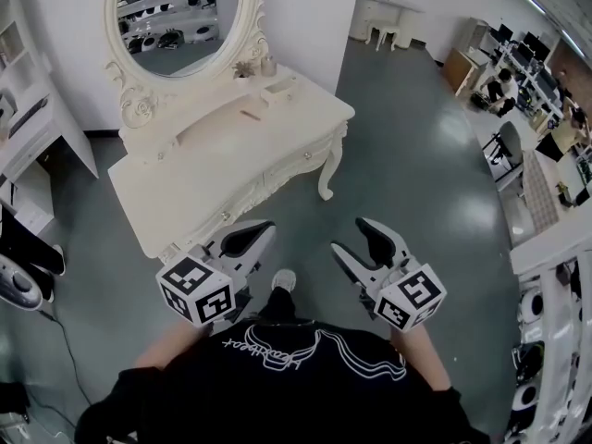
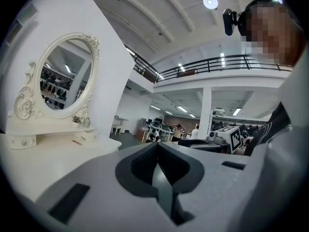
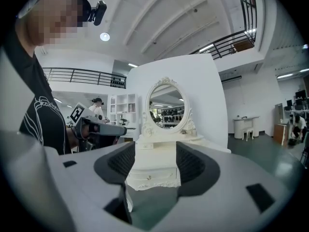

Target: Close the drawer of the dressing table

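Note:
The white dressing table [image 1: 190,188] with its oval mirror [image 1: 176,12] stands just ahead of me. Its drawer fronts [image 1: 277,172] look flush with the table's front. In the right gripper view a drawer knob [image 3: 148,177] shows between the jaws, some way off. My left gripper [image 1: 265,228] hovers just off the table's near front edge, jaws pressed together and empty, and the left gripper view shows them meeting [image 2: 157,149]. My right gripper [image 1: 352,236] hangs to the right, off the table over the floor. Its jaws [image 3: 154,153] are spread wide with nothing between them.
A white shelf unit [image 1: 28,128] stands at the left and a black cable [image 1: 69,359] runs over the floor below it. A small white table with a stool [image 1: 384,17] is far back. Desks, chairs and people [image 1: 518,91] fill the right side. My shoe [image 1: 284,280] shows between the grippers.

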`<state>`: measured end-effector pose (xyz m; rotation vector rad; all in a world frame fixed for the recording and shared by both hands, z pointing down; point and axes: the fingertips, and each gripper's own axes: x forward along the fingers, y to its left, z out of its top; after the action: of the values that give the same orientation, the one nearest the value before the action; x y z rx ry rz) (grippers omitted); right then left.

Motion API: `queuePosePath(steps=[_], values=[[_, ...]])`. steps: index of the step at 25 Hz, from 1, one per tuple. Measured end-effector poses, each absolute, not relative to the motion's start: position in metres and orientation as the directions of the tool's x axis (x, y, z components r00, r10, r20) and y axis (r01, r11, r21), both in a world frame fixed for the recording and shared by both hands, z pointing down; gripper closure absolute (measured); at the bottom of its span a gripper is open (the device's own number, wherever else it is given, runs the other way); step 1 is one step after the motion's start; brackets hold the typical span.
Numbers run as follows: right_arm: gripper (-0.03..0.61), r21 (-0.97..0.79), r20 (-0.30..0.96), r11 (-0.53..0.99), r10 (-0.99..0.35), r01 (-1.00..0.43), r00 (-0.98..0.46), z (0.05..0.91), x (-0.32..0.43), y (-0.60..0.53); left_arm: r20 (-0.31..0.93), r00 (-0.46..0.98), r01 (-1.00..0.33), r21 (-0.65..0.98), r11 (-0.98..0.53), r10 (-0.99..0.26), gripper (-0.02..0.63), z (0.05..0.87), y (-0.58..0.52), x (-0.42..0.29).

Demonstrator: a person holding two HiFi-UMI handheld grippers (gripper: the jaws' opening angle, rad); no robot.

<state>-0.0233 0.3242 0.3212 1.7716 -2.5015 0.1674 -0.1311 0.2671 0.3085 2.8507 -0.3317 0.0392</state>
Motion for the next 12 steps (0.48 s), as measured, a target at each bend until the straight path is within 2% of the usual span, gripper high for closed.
queuePosePath(steps=[12], values=[[0.321,-0.083,0.164,0.315,-0.932,-0.945,-0.325,0.342,0.027,0.218,0.069,0.971,-0.241,0.289,-0.927,-0.230,0.611,0.326,0.158,-0.086]])
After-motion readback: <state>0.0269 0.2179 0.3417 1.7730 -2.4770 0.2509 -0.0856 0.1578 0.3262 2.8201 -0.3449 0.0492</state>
